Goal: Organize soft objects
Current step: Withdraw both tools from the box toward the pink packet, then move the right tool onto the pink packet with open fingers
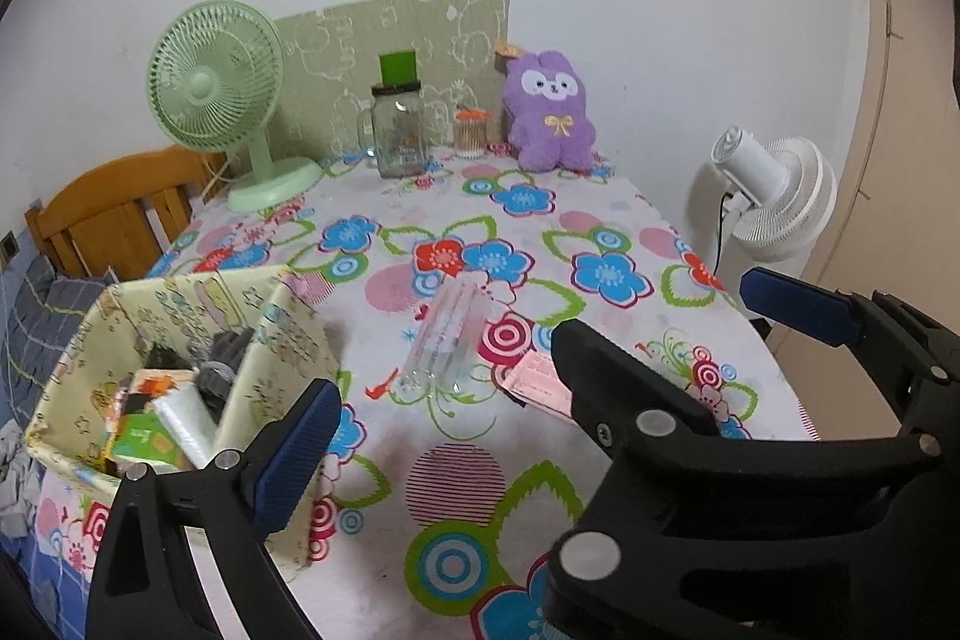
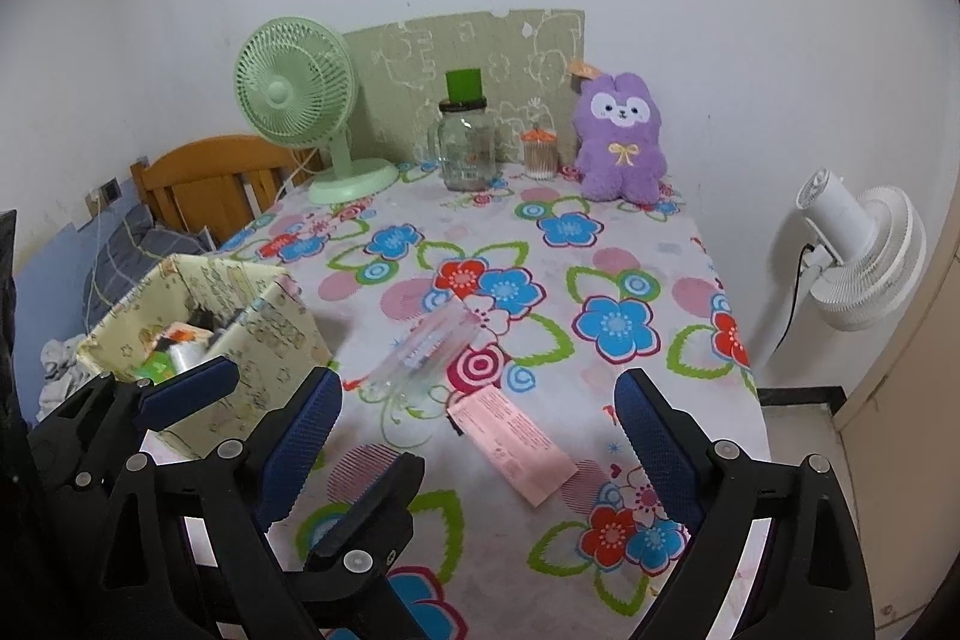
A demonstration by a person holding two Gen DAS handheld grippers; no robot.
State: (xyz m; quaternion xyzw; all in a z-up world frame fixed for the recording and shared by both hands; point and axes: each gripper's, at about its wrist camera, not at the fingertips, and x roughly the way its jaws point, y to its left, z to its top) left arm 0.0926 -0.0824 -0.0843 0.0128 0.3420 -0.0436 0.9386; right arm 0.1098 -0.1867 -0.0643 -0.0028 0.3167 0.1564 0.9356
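Up close, the left gripper (image 2: 288, 394) hangs released over the near-left part of the counter (image 2: 636, 226), its blue-padded fingers spread wide with nothing between them. The right gripper (image 2: 480, 436) is likewise spread open and empty, poised above the near edge (in the left wrist view it crosses the lower right of the frame).

Between and just beyond the right gripper's fingers lies a flat pink packet (image 2: 513, 436), flat on the flowered cloth. Just beyond that, a clear plastic packet (image 2: 420, 352) lies on its side, pointing away toward the wall; what it holds I cannot tell through the glare.

At the counter's left edge stands a cream fabric storage bin (image 1: 282, 334) with a middle divider, its near compartment stuffed with a green box, a white roll and dark items, possibly socks.

Well apart, at the far end against the wall, sits the purple plush bunny (image 1: 549, 112), upright and facing forward. Beside it stand a small cotton-swab jar (image 1: 471, 133), a glass mason jar (image 1: 399, 133) and a green desk fan (image 1: 219, 88). A white floor fan (image 2: 864, 250) stands off to the right.
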